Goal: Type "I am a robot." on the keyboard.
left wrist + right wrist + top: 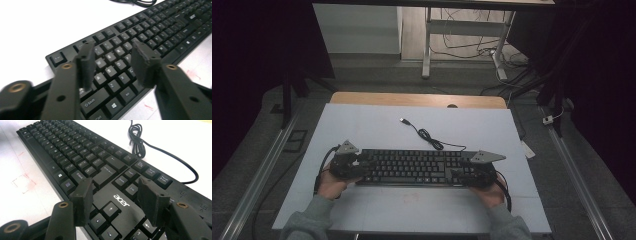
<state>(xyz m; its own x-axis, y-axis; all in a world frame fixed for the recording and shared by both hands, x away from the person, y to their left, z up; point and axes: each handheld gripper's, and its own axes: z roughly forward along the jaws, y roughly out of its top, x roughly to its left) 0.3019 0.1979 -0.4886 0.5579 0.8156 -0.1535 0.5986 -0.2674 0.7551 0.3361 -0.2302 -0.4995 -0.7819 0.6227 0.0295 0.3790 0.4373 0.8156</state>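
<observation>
A black Acer keyboard (412,167) lies flat across the near middle of the pale mat (362,125). Its cable (429,137) coils behind it and ends in a loose USB plug (403,120). My left gripper (359,163) hovers over the keyboard's left end. In the left gripper view its jaws (112,47) stand apart above the letter keys (115,65), and nothing is pinched between them. At the right end my right gripper (464,173) sits over the arrow keys. Its jaws (115,182) flank the logo patch (121,200) with a gap between them.
The mat covers a wooden table whose far edge (412,99) shows at the back. Faint red marks (22,182) are drawn on the mat in front of the keyboard. Desk legs and floor cables (472,45) lie beyond the table.
</observation>
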